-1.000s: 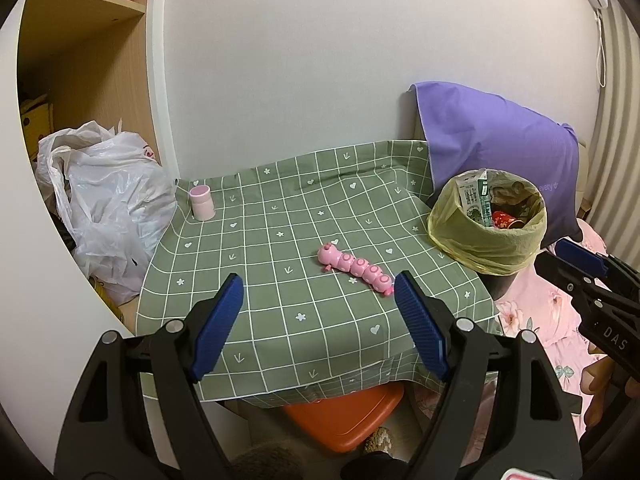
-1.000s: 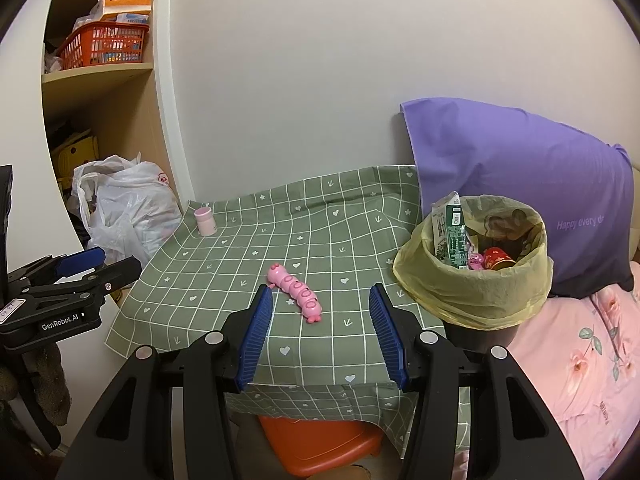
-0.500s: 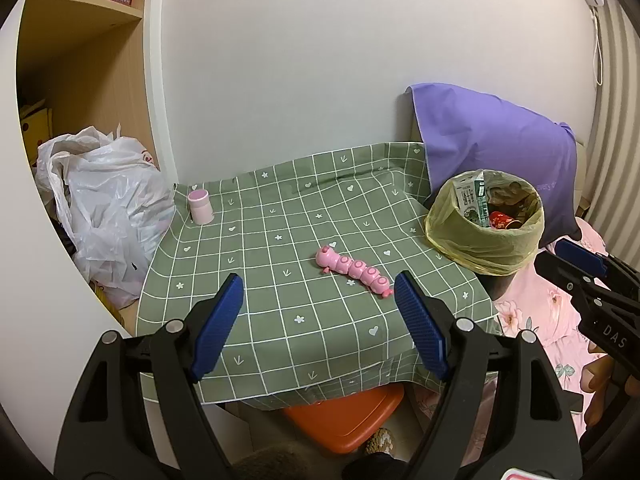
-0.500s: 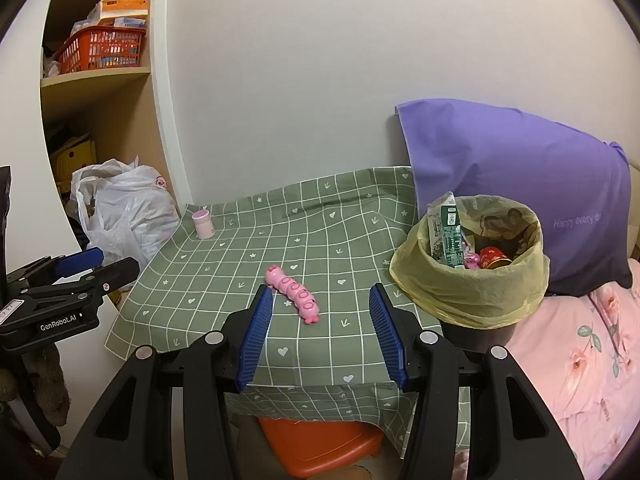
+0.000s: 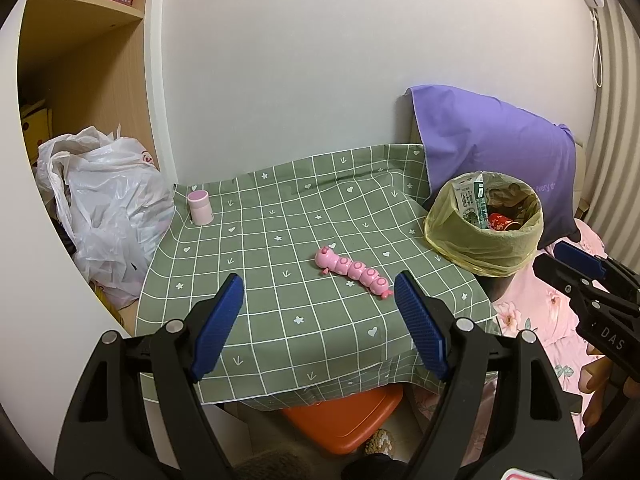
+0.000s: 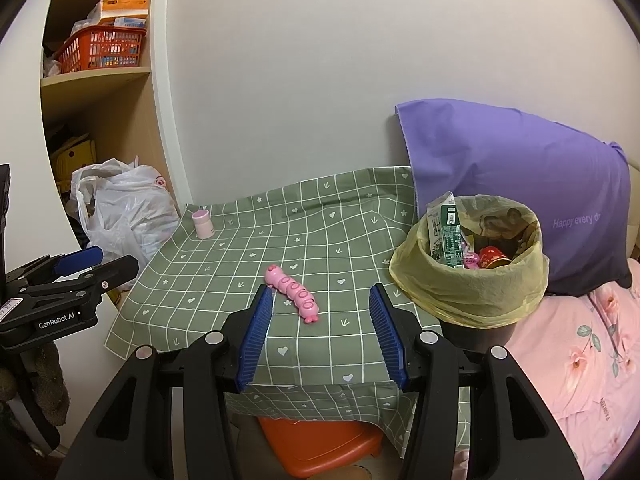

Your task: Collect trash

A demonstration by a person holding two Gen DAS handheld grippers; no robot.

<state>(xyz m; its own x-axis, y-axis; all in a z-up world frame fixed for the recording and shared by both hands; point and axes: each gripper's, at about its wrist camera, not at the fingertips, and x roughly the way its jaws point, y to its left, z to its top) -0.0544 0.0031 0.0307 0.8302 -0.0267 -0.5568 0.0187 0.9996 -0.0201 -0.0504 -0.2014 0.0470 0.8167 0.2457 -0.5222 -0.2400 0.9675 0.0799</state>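
Both claws, left gripper [image 5: 318, 322] and right gripper [image 6: 320, 332], gape empty; approach the pink caterpillar toy [image 6: 293, 293] crosswise (bin [image 6: 468, 296] alongside).

Clothed table [image 5: 280, 332]: caterpillar toy [image 5: 352, 272], cup [image 5: 200, 208]

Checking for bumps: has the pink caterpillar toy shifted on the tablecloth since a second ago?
No. The pink caterpillar toy lies on the same tablecloth squares.
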